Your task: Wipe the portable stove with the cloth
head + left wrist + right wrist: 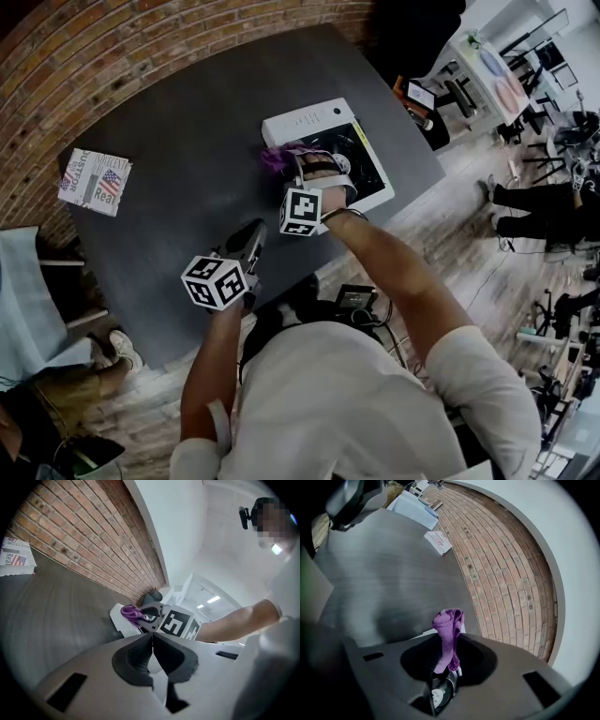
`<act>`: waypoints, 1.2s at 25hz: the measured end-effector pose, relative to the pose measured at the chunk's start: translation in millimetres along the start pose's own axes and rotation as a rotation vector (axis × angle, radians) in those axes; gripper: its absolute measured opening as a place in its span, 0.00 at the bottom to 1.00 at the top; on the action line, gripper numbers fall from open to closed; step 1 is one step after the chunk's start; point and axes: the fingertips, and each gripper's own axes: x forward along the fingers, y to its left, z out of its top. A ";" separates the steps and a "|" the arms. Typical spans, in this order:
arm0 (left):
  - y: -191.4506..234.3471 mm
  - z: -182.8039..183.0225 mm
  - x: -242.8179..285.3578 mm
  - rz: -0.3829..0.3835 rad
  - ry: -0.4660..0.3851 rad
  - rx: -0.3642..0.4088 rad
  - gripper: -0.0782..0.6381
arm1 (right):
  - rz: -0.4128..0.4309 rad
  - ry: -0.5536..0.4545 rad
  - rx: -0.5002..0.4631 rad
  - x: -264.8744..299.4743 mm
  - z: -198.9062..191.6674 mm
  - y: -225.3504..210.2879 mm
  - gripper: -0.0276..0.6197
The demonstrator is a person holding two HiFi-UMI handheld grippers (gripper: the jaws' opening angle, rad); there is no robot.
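Though head view obscures grip, right gripper view shows right tongs (446, 657) pinching cloth (449, 624); left tongs (152, 644) closed.

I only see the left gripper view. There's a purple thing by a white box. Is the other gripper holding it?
Observer: Yes. The right gripper view shows the right gripper shut on the purple cloth.
Operator: What's the white box?
Observer: The stove. The head view shows a round black burner on its top.
Operator: Is the cloth on the burner?
Observer: No, the cloth is at the stove's white edge, beside the burner.
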 end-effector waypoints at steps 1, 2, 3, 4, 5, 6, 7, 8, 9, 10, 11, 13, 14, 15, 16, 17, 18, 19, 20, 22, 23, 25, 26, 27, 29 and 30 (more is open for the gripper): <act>-0.5 -0.1 1.5 -0.001 0.000 -0.001 0.12 | 0.003 0.002 0.003 -0.1 -2.6 1.0 0.18; -0.9 -0.4 3.2 -0.002 0.002 -0.001 0.12 | 0.005 0.003 0.007 -0.3 -4.9 1.7 0.18; -1.2 -1.0 4.9 -0.004 0.004 -0.002 0.12 | 0.009 0.002 0.014 -0.6 -6.8 2.7 0.18; -1.6 -1.9 6.6 -0.007 0.006 -0.002 0.12 | 0.014 0.001 0.023 -1.0 -8.5 4.2 0.18; -2.2 -3.1 8.4 -0.010 0.009 -0.002 0.12 | 0.019 0.000 0.034 -1.4 -10.0 6.2 0.18; -3.1 -4.4 10.3 -0.014 0.011 -0.002 0.12 | 0.026 0.000 0.046 -2.1 -11.6 8.7 0.18; -4.5 -5.8 12.4 -0.020 0.015 -0.001 0.12 | 0.032 0.001 0.059 -3.1 -13.5 11.4 0.18; -6.4 -7.0 14.8 -0.026 0.018 -0.001 0.12 | 0.038 0.004 0.069 -4.5 -16.0 13.9 0.18; -8.8 -7.8 17.3 -0.032 0.021 0.000 0.12 | 0.044 0.008 0.076 -6.3 -18.7 15.8 0.18; -11.4 -8.3 19.6 -0.038 0.024 0.001 0.12 | 0.051 0.010 0.081 -8.5 -21.3 17.0 0.18; -14.0 -8.4 21.8 -0.043 0.027 0.003 0.12 | 0.056 0.013 0.084 -10.8 -23.7 17.4 0.18; -18.3 -9.2 25.2 -0.053 0.033 0.007 0.12 | 0.066 0.019 0.088 -15.4 -28.8 17.8 0.18; -20.0 -10.2 26.2 -0.058 0.036 0.008 0.12 | 0.075 0.025 0.092 -17.2 -31.8 19.5 0.18; -21.3 -11.4 26.6 -0.062 0.039 0.009 0.12 | 0.089 0.031 0.099 -18.6 -34.8 22.5 0.18; -22.2 -12.7 26.8 -0.065 0.042 0.010 0.12 | 0.103 0.037 0.108 -19.8 -37.4 25.6 0.18; -23.0 -13.8 27.0 -0.068 0.045 0.010 0.12 | 0.113 0.040 0.115 -21.3 -39.5 27.3 0.18; -23.8 -14.9 27.3 -0.071 0.047 0.011 0.12 | 0.119 0.042 0.120 -23.3 -41.0 27.7 0.18; -24.7 -15.8 27.5 -0.073 0.049 0.011 0.12 | 0.125 0.041 0.122 -25.5 -41.9 28.2 0.18; -25.7 -16.8 27.6 -0.075 0.051 0.012 0.12 | 0.134 0.040 0.123 -27.7 -42.0 29.5 0.18; -27.9 -18.9 27.6 -0.079 0.055 0.012 0.12 | 0.152 0.039 0.119 -32.3 -41.3 32.8 0.18; -29.3 -20.0 27.8 -0.081 0.056 0.012 0.12 | 0.159 0.038 0.116 -34.7 -41.1 34.1 0.18; -32.1 -21.4 28.0 -0.087 0.059 0.012 0.12 | 0.177 0.039 0.112 -38.8 -40.9 37.3 0.18; -33.3 -22.0 28.0 -0.089 0.060 0.012 0.12 | 0.188 0.039 0.111 -40.7 -40.8 39.3 0.18; -34.4 -22.6 27.8 -0.091 0.062 0.012 0.12 | 0.198 0.039 0.110 -42.6 -40.6 41.1 0.18; -36.4 -24.3 27.1 -0.095 0.066 0.012 0.12 | 0.218 0.037 0.110 -46.0 -40.7 45.5 0.18; -37.1 -25.3 26.7 -0.096 0.068 0.013 0.12 | 0.227 0.039 0.112 -47.3 -41.1 47.7 0.18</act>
